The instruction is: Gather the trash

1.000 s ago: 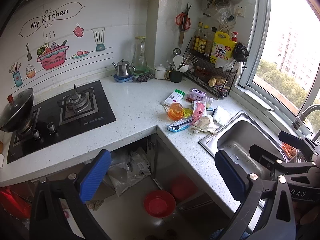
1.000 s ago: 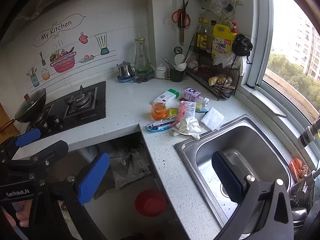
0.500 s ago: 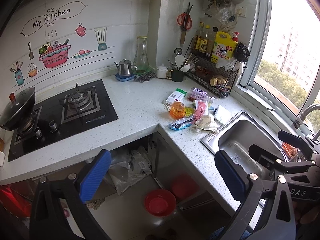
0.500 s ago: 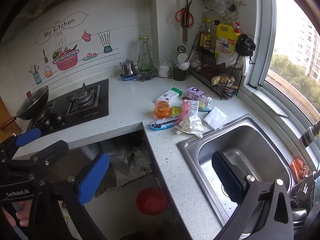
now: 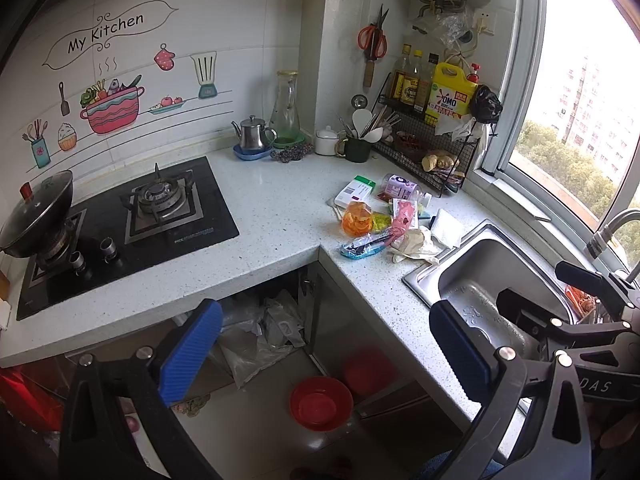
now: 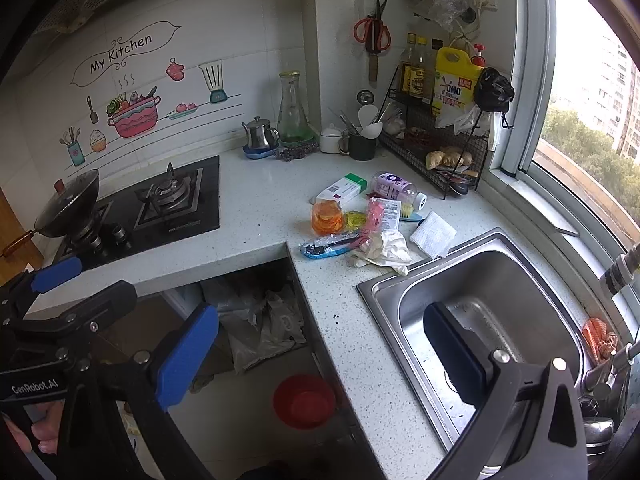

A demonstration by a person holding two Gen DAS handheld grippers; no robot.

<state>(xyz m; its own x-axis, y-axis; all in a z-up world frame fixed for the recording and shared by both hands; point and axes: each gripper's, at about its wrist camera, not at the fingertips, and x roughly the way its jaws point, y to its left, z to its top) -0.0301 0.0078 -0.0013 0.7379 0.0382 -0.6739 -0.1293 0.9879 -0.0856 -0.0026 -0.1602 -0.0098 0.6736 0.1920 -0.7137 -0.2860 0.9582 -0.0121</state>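
We hold both the left gripper point(image 5: 326, 354) and right gripper point(image 6: 320, 356) spread wide, gripping nothing. The trash pile point(image 6: 356, 228) lies near the countertop's point(image 6: 260, 200) inner corner, just beside the sink point(image 6: 500, 280); the wire rack point(image 6: 440, 152) stands behind it.

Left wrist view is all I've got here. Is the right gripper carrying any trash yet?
Observer: No. The right gripper is open, with nothing between its blue pads.
Operator: What's lying by the cap of the bottle? I can't make it out.
Observer: A brush with yellowish bristles and a blue handle, lying flat next to the cap.
Operator: Does the wok have a handle? Mine cuts it off.
Observer: Yes, a wooden handle sticks out from its left side.
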